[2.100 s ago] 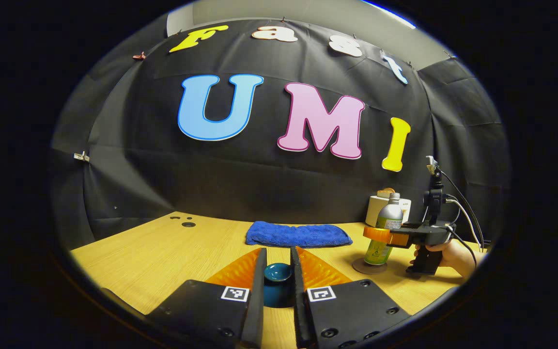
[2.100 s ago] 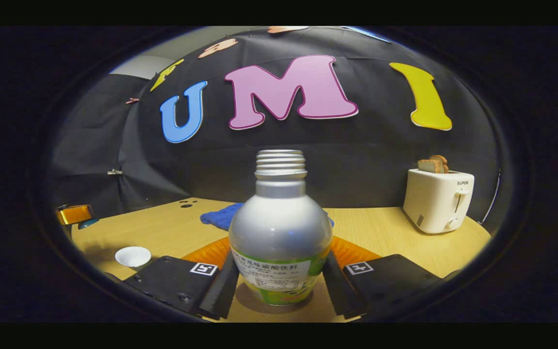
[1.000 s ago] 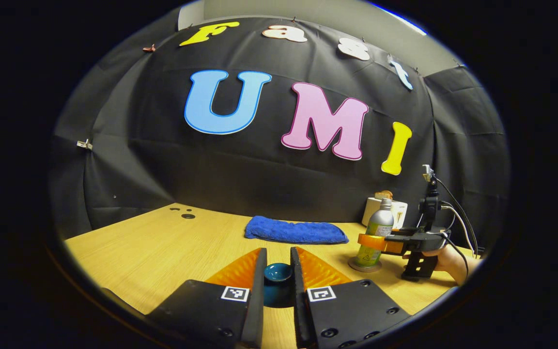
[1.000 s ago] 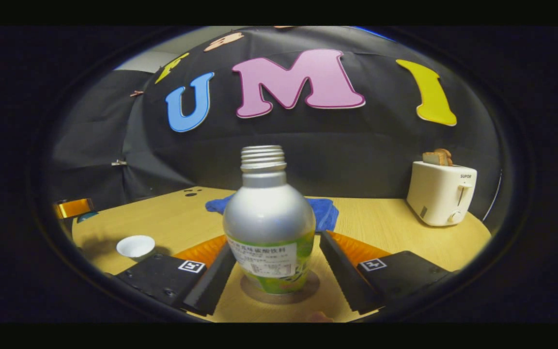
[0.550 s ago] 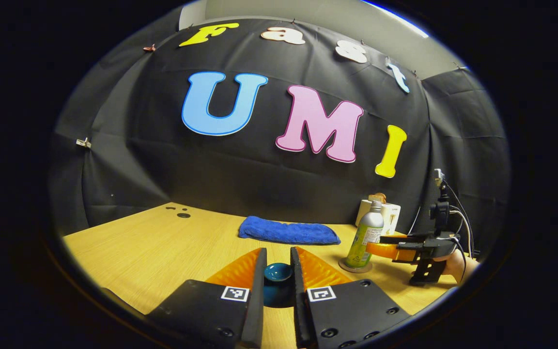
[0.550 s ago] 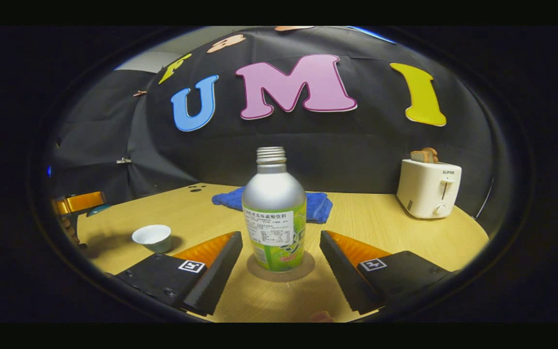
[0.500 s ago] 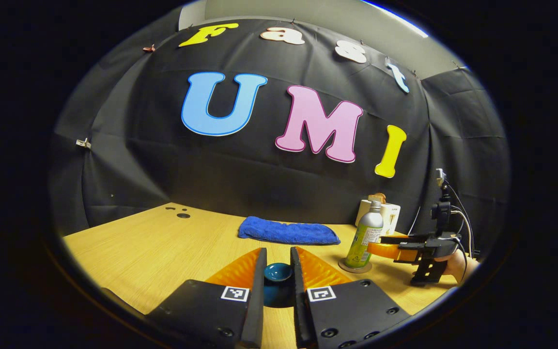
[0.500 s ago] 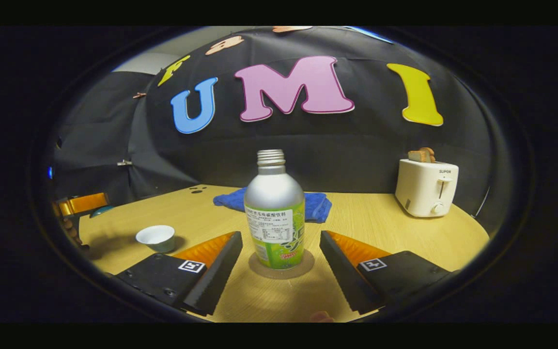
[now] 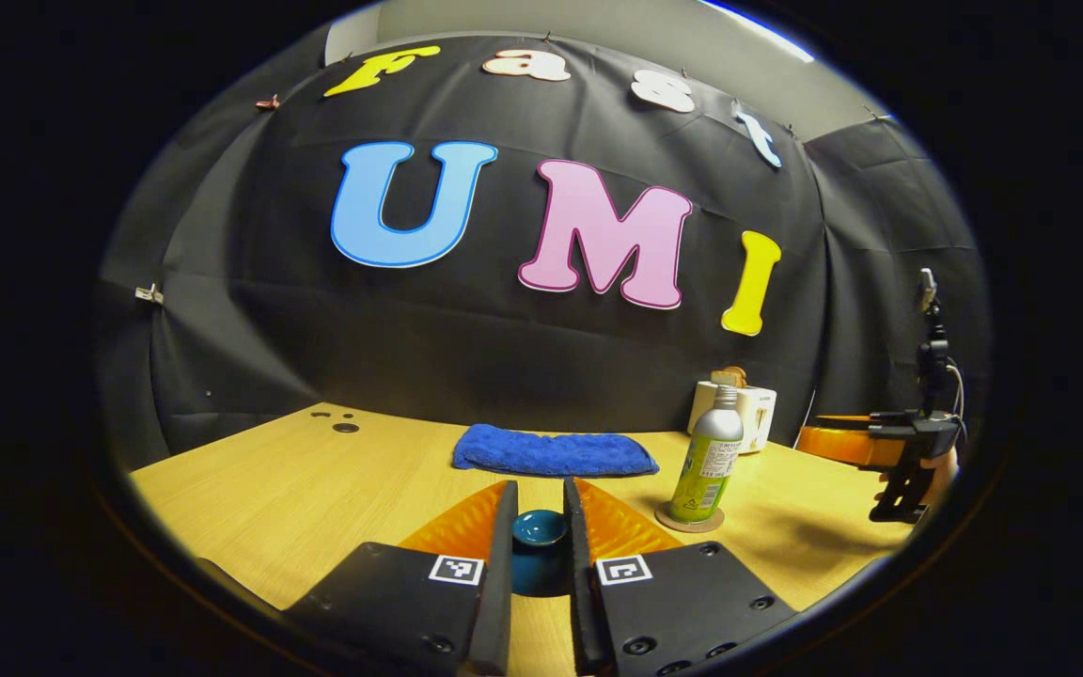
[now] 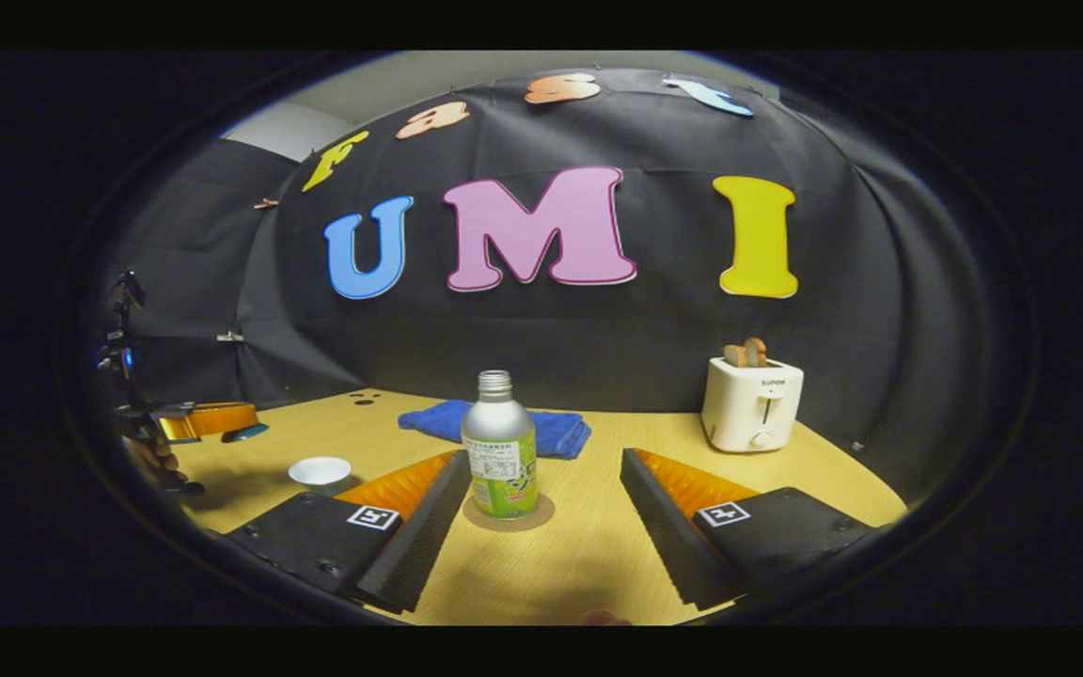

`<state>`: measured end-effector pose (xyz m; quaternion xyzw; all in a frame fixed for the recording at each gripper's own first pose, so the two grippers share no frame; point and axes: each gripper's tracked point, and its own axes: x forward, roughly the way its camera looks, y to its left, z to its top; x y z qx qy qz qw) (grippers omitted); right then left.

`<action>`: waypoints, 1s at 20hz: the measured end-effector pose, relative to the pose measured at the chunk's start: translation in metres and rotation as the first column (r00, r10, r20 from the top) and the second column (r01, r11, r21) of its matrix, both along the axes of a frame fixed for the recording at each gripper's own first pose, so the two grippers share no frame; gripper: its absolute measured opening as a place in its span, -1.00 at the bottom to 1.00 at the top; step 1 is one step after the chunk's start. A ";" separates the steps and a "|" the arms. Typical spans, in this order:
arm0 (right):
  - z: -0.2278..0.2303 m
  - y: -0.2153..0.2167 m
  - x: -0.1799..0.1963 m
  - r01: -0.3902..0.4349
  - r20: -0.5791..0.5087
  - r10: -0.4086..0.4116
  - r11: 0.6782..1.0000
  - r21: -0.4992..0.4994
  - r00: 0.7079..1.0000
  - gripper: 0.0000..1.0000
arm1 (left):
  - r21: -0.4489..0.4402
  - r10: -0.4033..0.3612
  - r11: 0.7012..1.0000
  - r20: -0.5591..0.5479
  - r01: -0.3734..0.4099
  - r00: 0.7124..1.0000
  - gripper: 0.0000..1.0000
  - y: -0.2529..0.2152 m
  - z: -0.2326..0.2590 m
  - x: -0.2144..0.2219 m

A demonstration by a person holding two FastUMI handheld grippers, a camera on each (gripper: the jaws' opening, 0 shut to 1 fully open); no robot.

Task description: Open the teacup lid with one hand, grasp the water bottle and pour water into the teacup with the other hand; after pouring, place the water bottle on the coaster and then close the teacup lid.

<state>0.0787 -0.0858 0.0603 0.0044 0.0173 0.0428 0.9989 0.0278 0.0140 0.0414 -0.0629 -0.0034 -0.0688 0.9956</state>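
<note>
- The left gripper (image 9: 539, 527) is seen with its jaws drawn narrow, and the dark teal teacup lid (image 9: 540, 528) is pinched between both fingers and held above the table (image 9: 316, 489).
- In the right gripper view, the same gripper (image 10: 222, 418) is seen at the far left, raised over the table, with a hand (image 10: 151, 456) below it and the lid's edge seen under its fingers.
- The right gripper (image 10: 541, 512) is seen with its jaws spread wide, and nothing is held between them.
- The water bottle (image 10: 499, 458) is stood upright on the round brown coaster (image 10: 537, 514), just beyond the spread fingers and clear of both.
- In the left gripper view, the bottle (image 9: 709, 453) and coaster (image 9: 668, 520) are found right of centre, and the right gripper (image 9: 842, 442) is seen well to their right, lifted off the table.
- The white teacup (image 10: 320, 473) is set uncovered on the table, left of the bottle and apart from it.
- A blue cloth (image 10: 551, 428) is laid behind the bottle, near the back wall.
- A white toaster (image 10: 750, 402), with bread in its slots, is stood at the right rear of the table.
</note>
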 end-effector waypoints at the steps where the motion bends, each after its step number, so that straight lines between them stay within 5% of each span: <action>1: 0.003 -0.001 -0.007 0.000 0.006 0.000 1.000 0.002 1.000 0.97 | 0.004 -0.008 1.000 -0.003 0.008 1.000 -0.41 -0.003 -0.001 0.004; 20: -0.019 -0.031 -0.039 0.078 -0.017 -0.077 0.996 0.048 0.997 0.96 | 0.195 0.003 0.981 -0.128 0.022 0.992 -0.40 -0.036 -0.048 0.064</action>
